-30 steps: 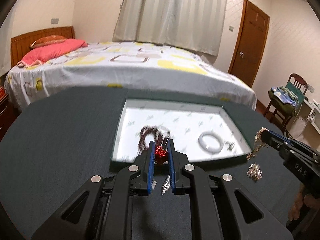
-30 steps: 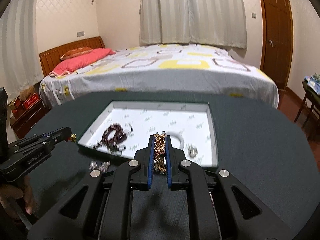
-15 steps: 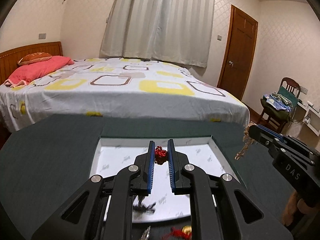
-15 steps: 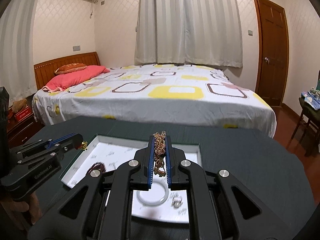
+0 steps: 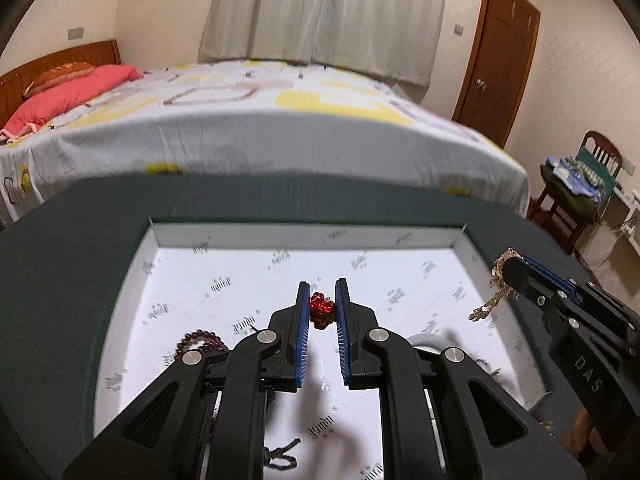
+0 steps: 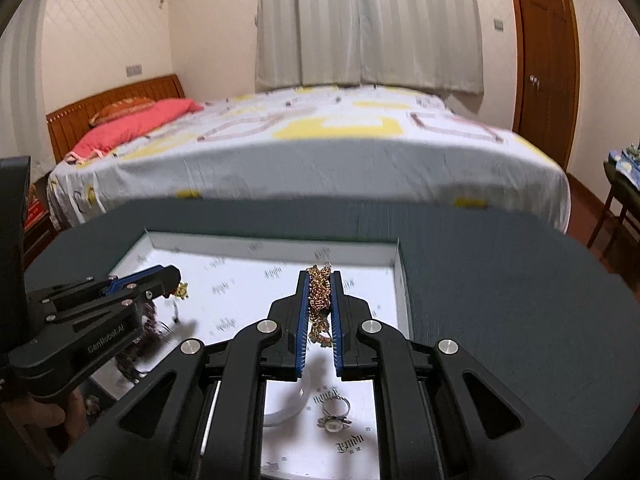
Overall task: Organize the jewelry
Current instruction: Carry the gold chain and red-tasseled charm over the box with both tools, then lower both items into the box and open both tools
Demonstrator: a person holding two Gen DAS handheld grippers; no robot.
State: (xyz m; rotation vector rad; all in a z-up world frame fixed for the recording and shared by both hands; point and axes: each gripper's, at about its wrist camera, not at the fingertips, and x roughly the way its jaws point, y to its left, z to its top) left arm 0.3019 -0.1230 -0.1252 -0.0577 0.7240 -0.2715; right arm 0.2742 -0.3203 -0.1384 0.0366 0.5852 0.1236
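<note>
A red bead (image 5: 322, 311) is pinched in the left tongs (image 5: 322, 314) and a gold chain (image 6: 319, 300) in the right tongs (image 6: 319, 308), both over the tray (image 5: 304, 236). Each should be lowered onto bare lining ahead of the tongs, clear of the bracelet (image 5: 202, 339) and ring (image 6: 335, 420), before being released.

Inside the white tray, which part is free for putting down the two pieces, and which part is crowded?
Free: the tray floor along its far wall. Crowded: the near part, with dark beads, white bangle and ring.
</note>
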